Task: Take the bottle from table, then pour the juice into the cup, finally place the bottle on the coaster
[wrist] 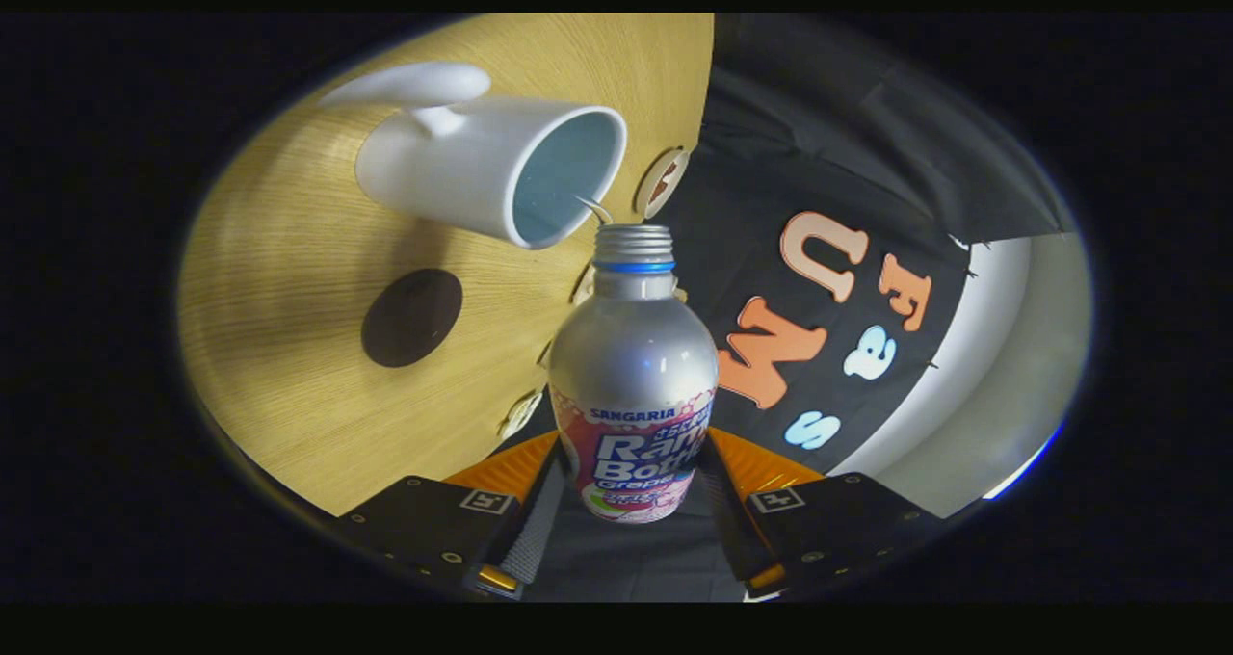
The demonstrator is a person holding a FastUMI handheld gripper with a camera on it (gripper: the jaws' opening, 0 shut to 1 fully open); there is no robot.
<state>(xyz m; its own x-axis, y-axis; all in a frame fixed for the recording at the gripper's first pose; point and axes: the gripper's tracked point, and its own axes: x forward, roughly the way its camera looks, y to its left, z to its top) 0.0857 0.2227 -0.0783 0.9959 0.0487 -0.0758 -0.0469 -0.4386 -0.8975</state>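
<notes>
Pinching one bottle [632,376] between both fingers of the gripper [631,530], its open mouth at the rim of one white cup [462,178], one dark coaster [411,317] beside the cup on the table [289,250]

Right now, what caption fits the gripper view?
Gripper shut on bottle, tipping its mouth over the white cup.

Light wood table [289,279] (round tags at edge), black cloth wall [819,154]

Bottle [633,366]: between the gripper [631,515] fingers, both pressing it; mouth at cup [486,169] rim. Coaster [411,317]: on table [289,279], beside cup.
</notes>
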